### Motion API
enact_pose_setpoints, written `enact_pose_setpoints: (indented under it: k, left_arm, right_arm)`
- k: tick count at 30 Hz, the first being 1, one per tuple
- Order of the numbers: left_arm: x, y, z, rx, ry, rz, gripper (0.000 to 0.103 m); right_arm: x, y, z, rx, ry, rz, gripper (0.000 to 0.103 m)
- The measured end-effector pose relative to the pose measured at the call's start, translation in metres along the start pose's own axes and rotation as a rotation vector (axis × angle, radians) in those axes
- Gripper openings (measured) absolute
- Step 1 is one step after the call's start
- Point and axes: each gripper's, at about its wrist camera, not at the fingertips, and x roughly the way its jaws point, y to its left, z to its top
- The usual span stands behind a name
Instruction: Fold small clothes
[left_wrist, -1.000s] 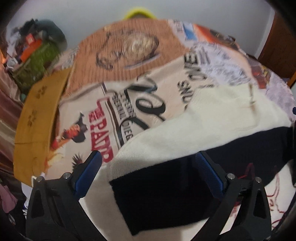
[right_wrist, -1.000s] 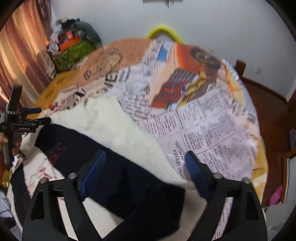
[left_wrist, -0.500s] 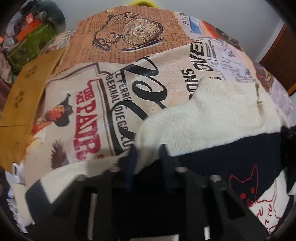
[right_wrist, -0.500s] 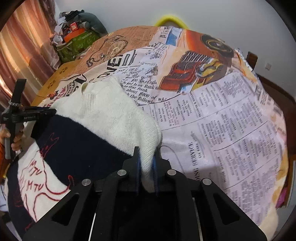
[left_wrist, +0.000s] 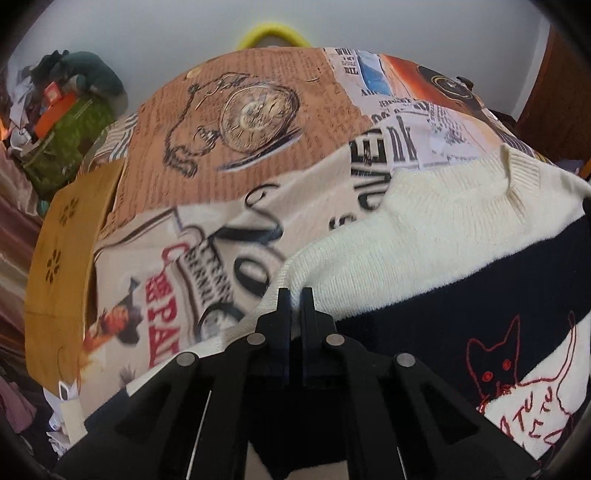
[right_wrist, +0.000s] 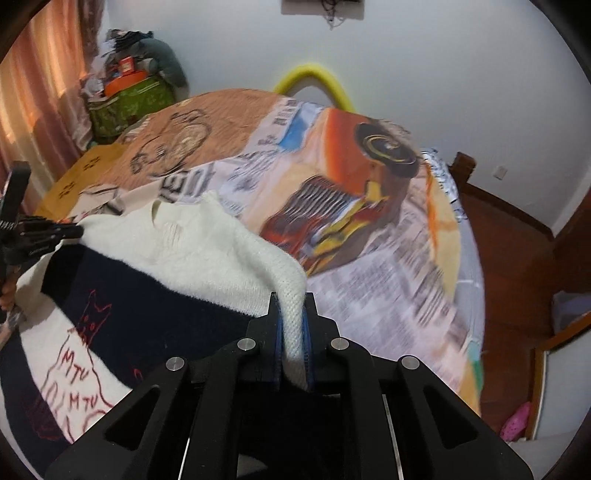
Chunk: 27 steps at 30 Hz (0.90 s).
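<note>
Sweater: cream shoulders lifted off bedspread.
Left gripper: angled down, clamped on cream edge.
Right gripper: angled down, pinching cream knit.

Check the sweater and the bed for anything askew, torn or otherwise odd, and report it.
Nothing damaged or spilled. The sweater is bunched and lifted rather than flat, but only because the left claw and the right claw each pinch a cream edge. The bedspread looks smooth.

Sweater fuzzy matt knit; bedspread soft printed cloth; grippers matt blk plastic.
</note>
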Motion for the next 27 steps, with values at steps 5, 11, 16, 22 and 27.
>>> enact_pose_setpoints:
  k: [5, 11, 16, 22, 27]
  left_arm:
    - [0.028, -0.006, 0.022, -0.037, 0.018, 0.024, 0.003]
    - [0.029, -0.004, 0.014, -0.047, 0.000, 0.001, 0.007]
    - [-0.016, 0.011, -0.003, -0.073, -0.061, -0.010, 0.016]
    - [-0.094, 0.048, -0.044, -0.159, -0.183, -0.009, 0.060]
    - [-0.134, 0.087, -0.094, -0.249, -0.216, 0.034, 0.070]
  right_arm:
    - [0.026, -0.014, 0.006, 0.038, 0.039, -0.060, 0.009]
    - [0.021, -0.010, -0.002, 0.031, 0.038, -0.072, 0.014]
    - [-0.018, 0.000, 0.000, 0.044, -0.033, -0.031, 0.025]
    - [-0.069, 0.024, -0.006, 0.070, -0.148, 0.055, 0.047]
    - [-0.090, 0.053, -0.014, 0.030, -0.173, 0.082, 0.052]
